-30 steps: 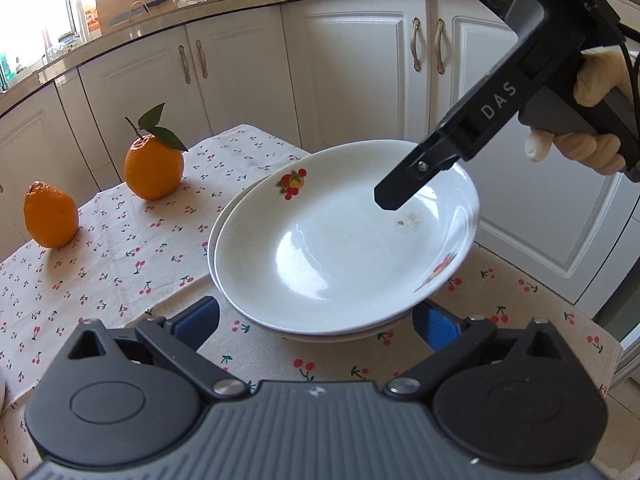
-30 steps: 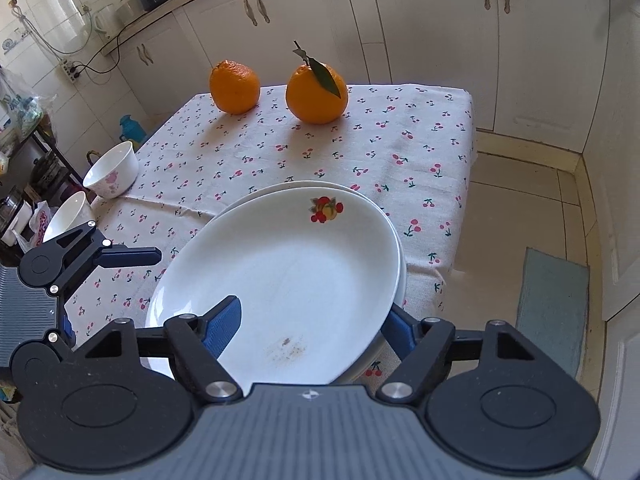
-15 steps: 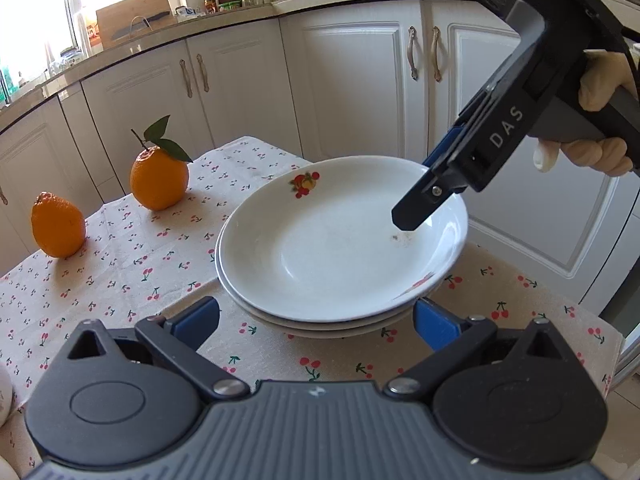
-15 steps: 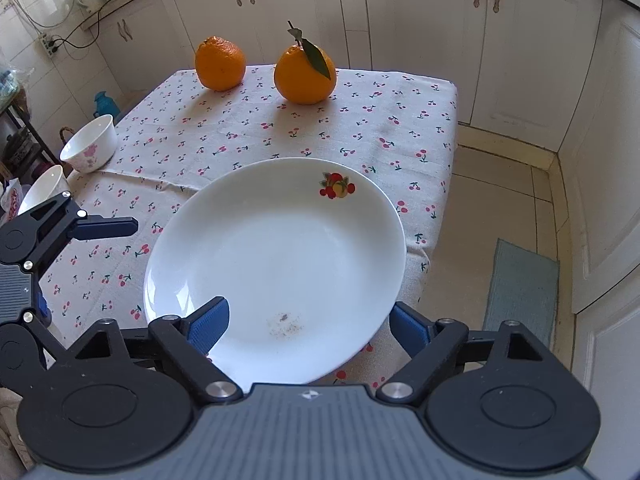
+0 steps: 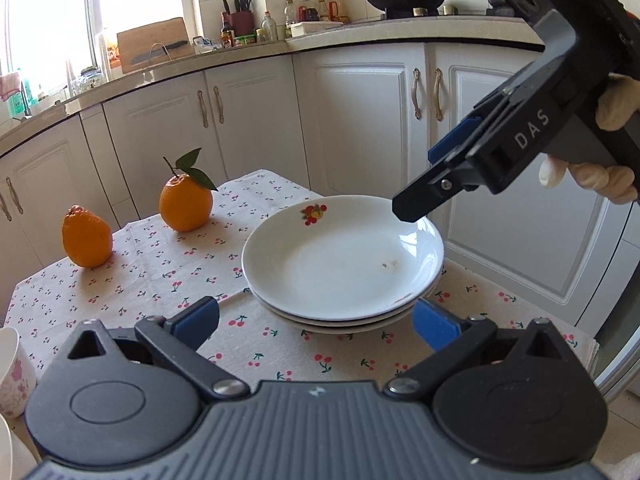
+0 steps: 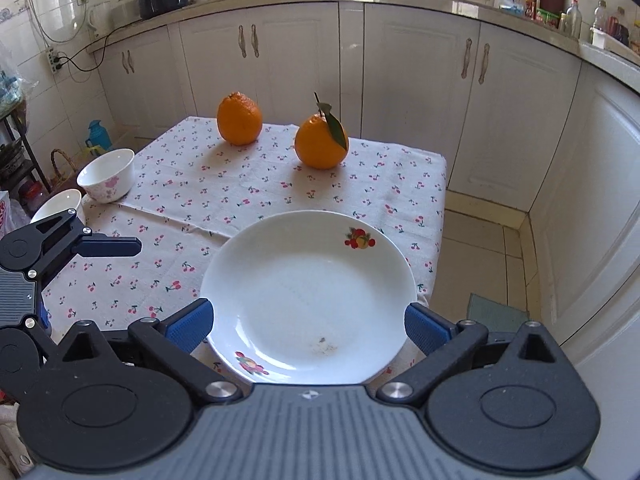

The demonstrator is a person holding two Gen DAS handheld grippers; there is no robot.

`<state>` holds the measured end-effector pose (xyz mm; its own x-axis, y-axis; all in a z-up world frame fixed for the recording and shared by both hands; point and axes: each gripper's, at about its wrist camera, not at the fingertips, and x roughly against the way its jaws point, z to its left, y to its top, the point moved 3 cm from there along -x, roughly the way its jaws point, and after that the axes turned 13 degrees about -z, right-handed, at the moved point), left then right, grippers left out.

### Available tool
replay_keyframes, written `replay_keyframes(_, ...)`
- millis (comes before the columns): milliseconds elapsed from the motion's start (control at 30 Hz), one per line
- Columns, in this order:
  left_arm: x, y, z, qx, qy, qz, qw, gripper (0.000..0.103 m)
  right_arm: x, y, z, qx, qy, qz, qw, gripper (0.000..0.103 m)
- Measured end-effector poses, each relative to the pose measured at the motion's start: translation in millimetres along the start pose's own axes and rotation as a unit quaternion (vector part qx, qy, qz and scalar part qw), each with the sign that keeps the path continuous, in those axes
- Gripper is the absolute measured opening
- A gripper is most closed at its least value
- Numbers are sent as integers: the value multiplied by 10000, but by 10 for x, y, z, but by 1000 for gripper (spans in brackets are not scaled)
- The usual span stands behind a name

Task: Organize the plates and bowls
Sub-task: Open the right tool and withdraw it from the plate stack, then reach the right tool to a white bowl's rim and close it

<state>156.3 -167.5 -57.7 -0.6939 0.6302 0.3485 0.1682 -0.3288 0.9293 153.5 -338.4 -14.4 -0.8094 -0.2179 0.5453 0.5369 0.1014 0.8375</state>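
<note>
A stack of white plates [image 5: 340, 256] with fruit prints rests on the cherry-print tablecloth [image 5: 160, 280] near the table's right corner. My left gripper [image 5: 316, 322] stands open just short of the stack's near rim, touching nothing. My right gripper [image 5: 434, 172] hovers over the stack's far right rim, held by a gloved hand [image 5: 592, 176]. In the right wrist view the top plate [image 6: 308, 280] lies between the right gripper's [image 6: 308, 328] blue pads, which are opening and press on nothing. Two white bowls [image 6: 107, 176] [image 6: 58, 204] sit at the table's left edge.
Two oranges [image 6: 239, 118] [image 6: 320, 142] stand on the far half of the table, one with a leaf. White kitchen cabinets [image 6: 420, 92] ring the table. The floor [image 6: 480, 248] drops away right of the plates. The left gripper [image 6: 92, 284] shows at the left.
The top plate was tilted in the right gripper; now it lies flat on the stack. The right gripper has let go, opened wide and lifted back. The left gripper has drawn back a little.
</note>
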Motion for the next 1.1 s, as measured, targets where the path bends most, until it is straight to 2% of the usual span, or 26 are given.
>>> replay_keyframes(200, 370, -60, 158, 196, 106, 20, 9997, 103, 196, 60, 405, 9, -11, -645, 9979, 103)
replay_keyframes(267, 490, -117, 217, 252, 283, 63, 9993, 103, 196, 58, 555, 5, -72, -765, 9970, 103)
replay_keyframes(500, 1086, -335, 470, 370, 862, -54, 9956, 102, 50, -6, 1141, 296, -56, -774, 9965, 103)
replay_keyframes(833, 1937, -737, 885, 440, 1868, 0, 9814, 102, -252, -25, 2115, 971, 594, -682, 9912, 103)
replay_keyframes(1100, 2281, -1101, 1266, 759, 2397, 257, 9675, 102, -474, 73, 2739, 1002, 1517, -637, 9813, 103)
